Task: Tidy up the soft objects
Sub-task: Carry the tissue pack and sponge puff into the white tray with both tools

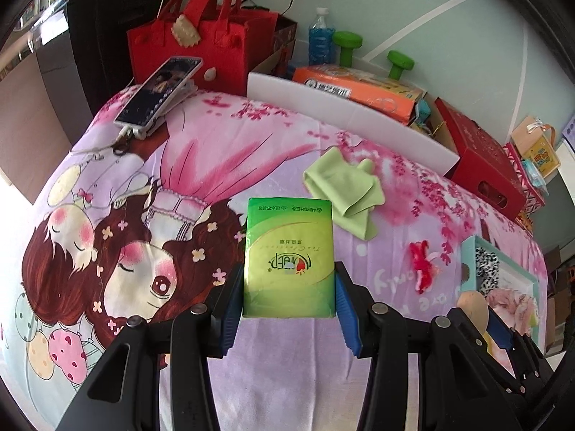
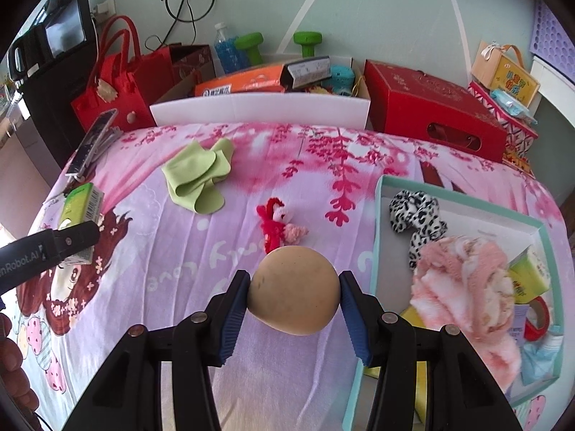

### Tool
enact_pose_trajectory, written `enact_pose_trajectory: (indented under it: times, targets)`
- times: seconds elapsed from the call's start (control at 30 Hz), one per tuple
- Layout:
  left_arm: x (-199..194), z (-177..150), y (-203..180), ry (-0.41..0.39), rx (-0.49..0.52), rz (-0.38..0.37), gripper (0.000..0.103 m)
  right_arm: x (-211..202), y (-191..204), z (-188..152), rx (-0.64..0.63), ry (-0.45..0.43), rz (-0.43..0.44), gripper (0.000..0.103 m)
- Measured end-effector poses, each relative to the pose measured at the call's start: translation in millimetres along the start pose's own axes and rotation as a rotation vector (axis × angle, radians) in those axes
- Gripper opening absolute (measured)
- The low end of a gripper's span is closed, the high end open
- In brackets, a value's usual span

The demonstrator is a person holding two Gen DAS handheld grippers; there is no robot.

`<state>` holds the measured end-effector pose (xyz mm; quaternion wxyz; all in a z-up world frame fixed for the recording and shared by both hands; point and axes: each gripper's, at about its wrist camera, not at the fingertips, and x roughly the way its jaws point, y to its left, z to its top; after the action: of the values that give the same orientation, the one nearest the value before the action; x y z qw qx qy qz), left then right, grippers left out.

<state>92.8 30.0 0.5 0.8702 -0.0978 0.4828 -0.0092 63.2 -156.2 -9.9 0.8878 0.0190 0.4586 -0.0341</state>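
Observation:
My left gripper [image 1: 287, 301] is shut on a green tissue pack [image 1: 289, 255], held above the pink cartoon bedsheet [image 1: 201, 165]. My right gripper [image 2: 294, 301] is shut on a tan soft ball [image 2: 294, 294], just left of a teal-rimmed box [image 2: 377, 222]. That box holds a leopard-print scrunchie [image 2: 417, 215], a pink fluffy cloth [image 2: 463, 280] and another green pack [image 2: 532, 276]. A light green cloth [image 2: 196, 176] and a small red-and-pink plush toy [image 2: 278, 224] lie on the sheet. The left gripper and its pack show at the left of the right wrist view [image 2: 77, 212].
A phone [image 1: 160, 89] leans on a stand at the far left. A red felt bag [image 1: 194, 43], a white bin [image 2: 258, 111] of boxes, a red carton [image 2: 435, 115] and green dumbbells [image 2: 307, 41] line the back edge.

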Motion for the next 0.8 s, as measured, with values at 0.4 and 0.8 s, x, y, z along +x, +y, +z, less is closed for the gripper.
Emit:
enact_pose_trajectory:
  times: [0.4, 0.8]
  targets:
    - [-40.8, -0.4, -59.5, -0.092, 0.128, -0.088, 0.048, -61.8, -35.3, 7.0, 0.069, -0.133, -0.027, 0.053]
    - [-61.7, -31.8, -153.2, -0.099, 0.343, -0.215, 0.048, -82.3, -125.7, -10.9, 0.248, -0.115, -0.132, 0.053]
